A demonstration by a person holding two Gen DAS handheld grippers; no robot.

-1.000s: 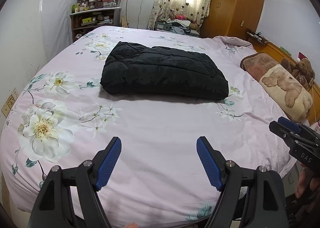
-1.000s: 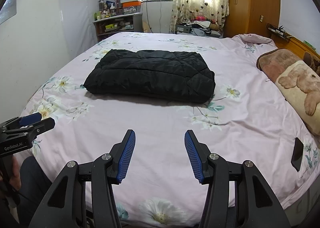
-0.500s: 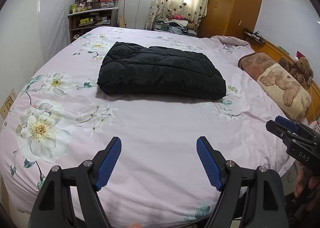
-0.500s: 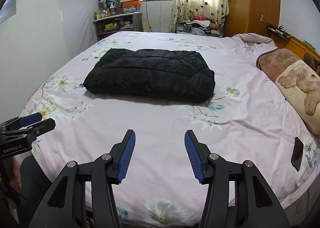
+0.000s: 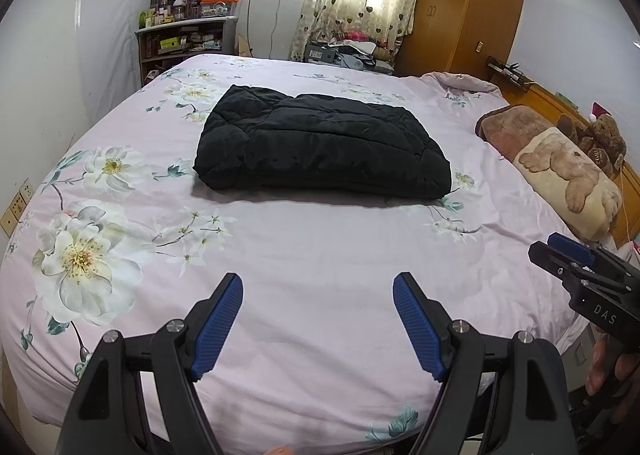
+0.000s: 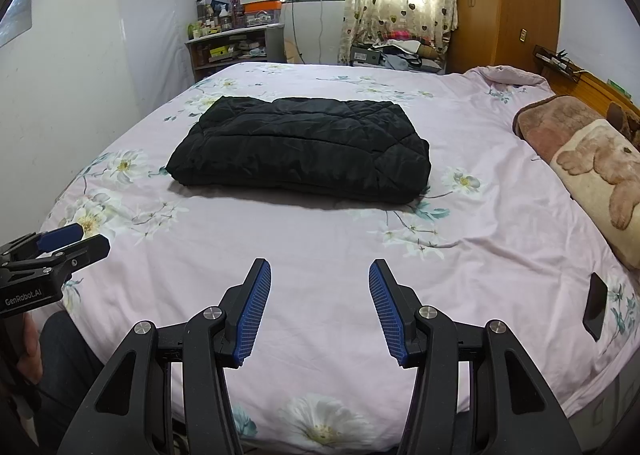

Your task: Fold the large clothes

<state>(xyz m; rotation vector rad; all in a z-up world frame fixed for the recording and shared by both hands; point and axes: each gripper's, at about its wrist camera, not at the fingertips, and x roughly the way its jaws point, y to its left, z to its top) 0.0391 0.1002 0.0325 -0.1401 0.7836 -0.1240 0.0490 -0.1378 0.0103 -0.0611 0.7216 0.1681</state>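
Observation:
A black quilted jacket (image 5: pixel 320 147) lies folded into a thick rectangle in the middle of the bed (image 5: pixel 320 247); it also shows in the right wrist view (image 6: pixel 300 147). My left gripper (image 5: pixel 318 287) is open and empty, held above the near part of the bed, well short of the jacket. My right gripper (image 6: pixel 320 275) is open and empty, also above the near part of the bed. Each gripper shows at the edge of the other's view: the right one (image 5: pixel 560 251) and the left one (image 6: pixel 80 239).
The bed has a pink floral cover (image 6: pixel 440 275). A bear-print pillow (image 5: pixel 560 171) and a teddy bear (image 5: pixel 604 139) lie at the right. A black phone (image 6: pixel 595 305) lies near the right edge. A shelf (image 5: pixel 184 39), curtain and wardrobe (image 5: pixel 468 7) stand beyond the bed.
The left wrist view has shifted slightly, so the jacket sits a little lower and further left in it. Both grippers stay open; the jacket has not moved.

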